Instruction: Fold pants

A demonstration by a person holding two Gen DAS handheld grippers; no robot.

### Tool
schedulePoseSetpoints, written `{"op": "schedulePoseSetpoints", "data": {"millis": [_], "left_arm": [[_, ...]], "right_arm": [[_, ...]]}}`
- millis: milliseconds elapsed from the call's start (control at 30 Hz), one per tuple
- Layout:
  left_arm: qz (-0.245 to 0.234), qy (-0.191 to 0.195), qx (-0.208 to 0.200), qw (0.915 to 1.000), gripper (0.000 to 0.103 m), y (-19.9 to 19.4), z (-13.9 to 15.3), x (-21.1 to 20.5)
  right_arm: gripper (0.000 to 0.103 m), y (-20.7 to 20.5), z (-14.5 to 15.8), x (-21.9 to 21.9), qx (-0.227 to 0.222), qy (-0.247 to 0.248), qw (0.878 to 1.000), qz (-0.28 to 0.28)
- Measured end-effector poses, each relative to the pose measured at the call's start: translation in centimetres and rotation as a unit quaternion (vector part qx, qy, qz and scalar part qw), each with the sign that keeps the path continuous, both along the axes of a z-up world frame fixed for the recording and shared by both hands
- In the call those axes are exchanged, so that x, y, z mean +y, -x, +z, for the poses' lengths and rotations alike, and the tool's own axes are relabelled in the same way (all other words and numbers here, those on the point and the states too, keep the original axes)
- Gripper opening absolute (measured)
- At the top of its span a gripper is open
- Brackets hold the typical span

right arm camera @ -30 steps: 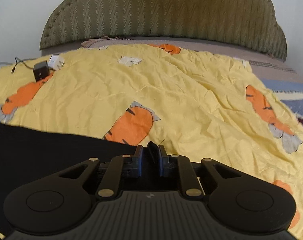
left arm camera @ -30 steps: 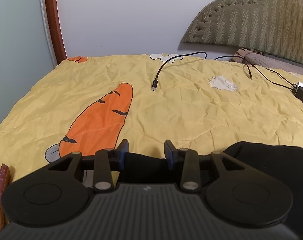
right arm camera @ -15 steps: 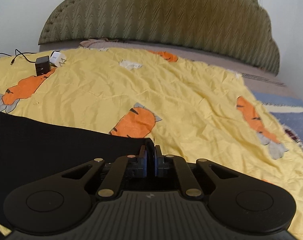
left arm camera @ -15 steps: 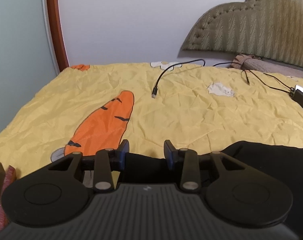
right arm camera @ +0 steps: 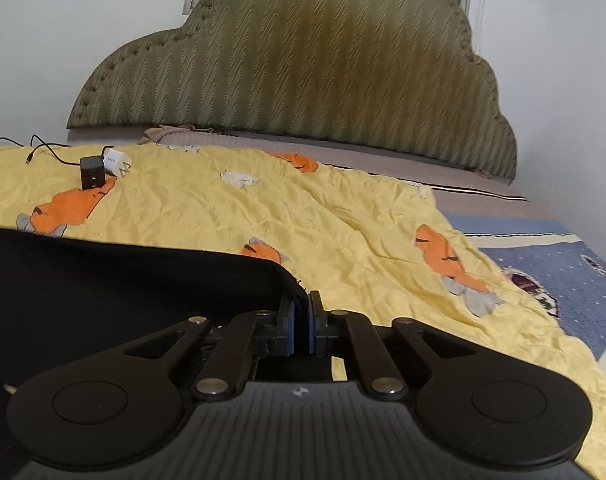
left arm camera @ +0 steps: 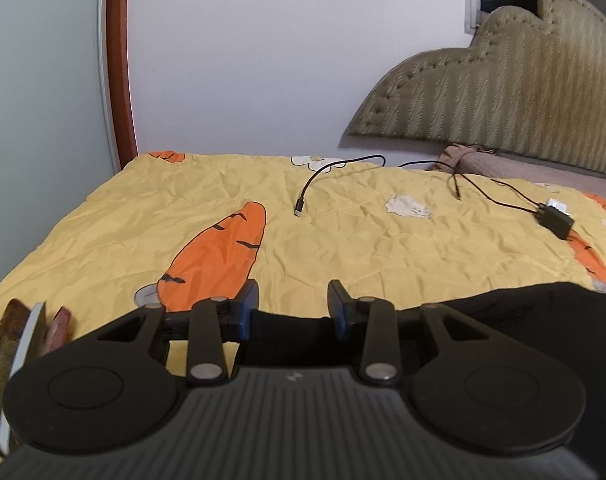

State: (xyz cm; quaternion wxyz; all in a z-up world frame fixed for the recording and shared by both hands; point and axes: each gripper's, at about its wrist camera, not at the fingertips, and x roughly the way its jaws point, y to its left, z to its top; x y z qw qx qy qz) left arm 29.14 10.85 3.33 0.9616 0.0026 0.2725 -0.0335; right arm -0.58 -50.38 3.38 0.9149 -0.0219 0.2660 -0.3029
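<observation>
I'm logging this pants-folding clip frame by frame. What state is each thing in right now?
Black fabric pants: spread out, edge lifted by both grippers.
Left gripper: partly closed on a pants fold.
Right gripper: clamped on the pants corner.
Yellow carrot-print quilt: spread, wrinkled.
Black charging cable: loose, plug end free.
Black charger block: lying on the quilt.
</observation>
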Motion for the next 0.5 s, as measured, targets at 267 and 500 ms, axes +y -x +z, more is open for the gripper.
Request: {"op": "schedulePoseSetpoints", "data": {"millis": [267, 500], "left_arm": [[0.011, -0.016, 0.034, 0.9992, 0.005, 4.7, -0.7, 2.7], [0.037, 0.012, 0.069, 0.9969, 0.008, 5.7, -2.6, 5.3]], "right_arm": [[0.006, 4.2, -0.3, 3.6, 0.01, 0.022, 1.0, -0.011], [0.006, 6.9, -1.6, 4.0, 0.02, 0.01, 0.999, -0.033]]}}
